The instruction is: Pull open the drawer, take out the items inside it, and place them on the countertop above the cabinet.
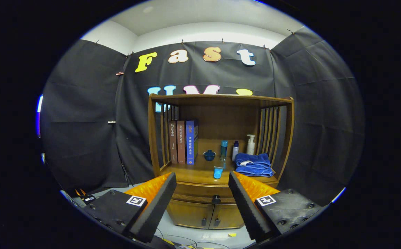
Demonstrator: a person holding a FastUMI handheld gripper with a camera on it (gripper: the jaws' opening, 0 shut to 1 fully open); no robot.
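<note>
Drawer (200, 192): shut, set in the front of the wooden cabinet (221, 159) just under the countertop, with a dark round knob (216, 199) at its middle. It lies beyond the gripper, seen in the gap between the two fingers; its contents are hidden.

Cabinet: brown wood, standing against the black cloth wall (83, 114), with an open shelf bay above the countertop, slatted sides and a flat top board. Two small doors (204, 216) with dark handles sit below the drawer.

Countertop (200, 171): the floor of the shelf bay.

Gripper (201, 204): held well apart from the cabinet, aimed at the drawer front. Its two fingers (159, 204) are spread wide with black ribbed pads facing inward, orange backing and a square marker tag on each black body. Nothing is held between them and neither pad touches anything.

Towel (254, 165): blue, folded, at the right end of the countertop.

Books (183, 141): three, upright, at the left; two brown, one blue.

Pump bottle (251, 144): white, at the back behind the towel.

Bottle, teal (224, 150), and a smaller pale bottle (235, 150) with a dark cap: upright, side by side, left of the pump bottle.

Bowl (209, 155): small, dark blue, lidded, between the books and the teal bottle.

Cup (218, 172): small, light blue, near the front edge of the countertop.

Floor (193, 233): pale, with thin cables and a yellow scrap.
</note>
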